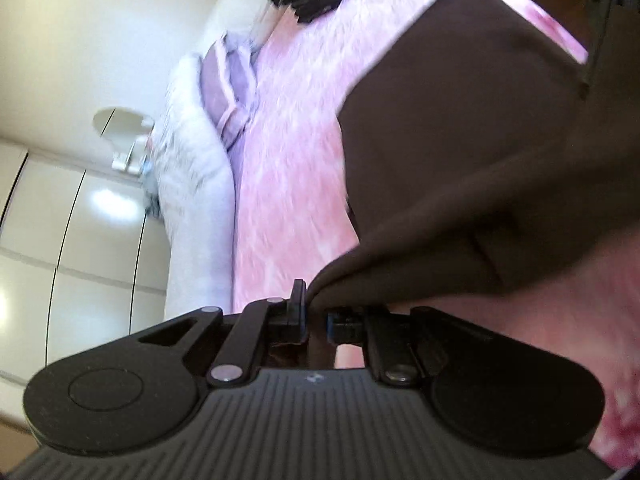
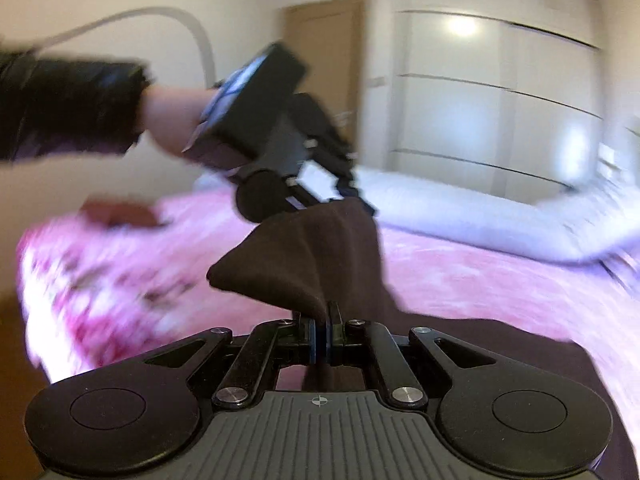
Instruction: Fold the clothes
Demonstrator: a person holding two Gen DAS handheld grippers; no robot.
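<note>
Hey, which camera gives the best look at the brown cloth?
The left wrist view: the brown cloth spreads wide over the pink blanket, a corner in the left tool. The right wrist view shows only a bunched part.

Black linkage fingers (image 2: 304, 344), silver pivot screws (image 2: 407, 394), ribbed grey housing (image 2: 320, 432) being shown on right gripper (image 2: 320, 334); black sleeve (image 2: 68, 108) being worn.

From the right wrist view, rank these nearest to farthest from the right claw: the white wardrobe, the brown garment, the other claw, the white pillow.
1. Brown garment: pinched in the right claw.
2. Left claw: just beyond, centre, gripping the garment's far end.
3. White pillow: behind, to the right, on the pink bedspread.
4. White wardrobe: back wall, upper right.
</note>
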